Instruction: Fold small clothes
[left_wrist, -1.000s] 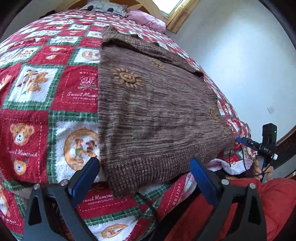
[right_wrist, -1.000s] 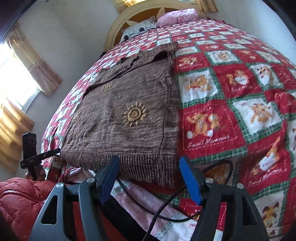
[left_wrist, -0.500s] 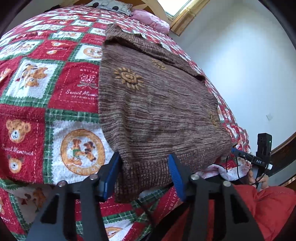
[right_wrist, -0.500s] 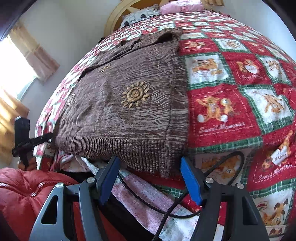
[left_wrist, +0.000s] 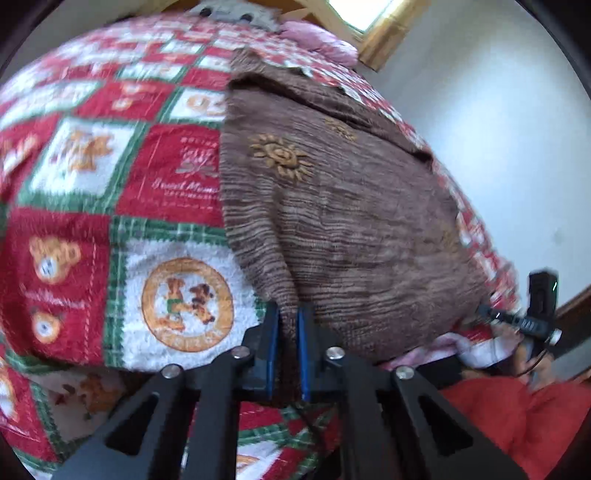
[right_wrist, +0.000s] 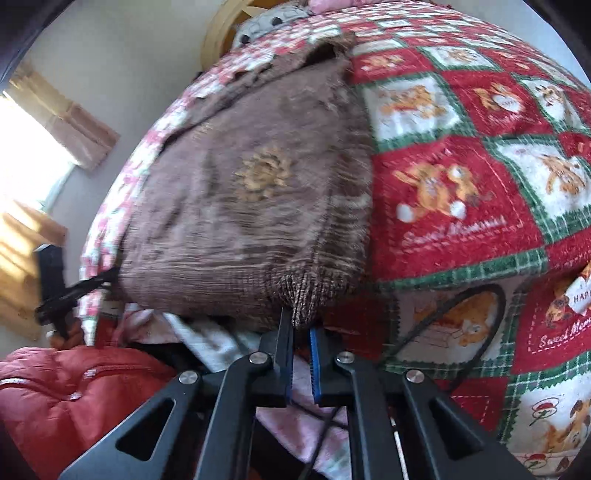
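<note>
A brown knitted sweater (left_wrist: 340, 206) with tan sun motifs lies flat on the bed, its ribbed hem toward me; it also shows in the right wrist view (right_wrist: 251, 206). My left gripper (left_wrist: 287, 317) is shut on the hem's left corner, the knit bunched between its blue pads. My right gripper (right_wrist: 301, 325) is shut on the hem near its right corner, the ribbing pinched between its fingers. The far sleeves lie folded across the top of the sweater.
The bed has a red, green and white teddy-bear quilt (left_wrist: 110, 206). Pillows (left_wrist: 317, 37) lie by the headboard. A red padded jacket (right_wrist: 74, 398) and black cables (right_wrist: 461, 332) sit at the near bed edge. The other gripper's black handle (left_wrist: 539, 306) shows at right.
Both grippers moved forward onto the hem and closed on it, from wide open a second ago. The hem corners now bunch and lift slightly.
</note>
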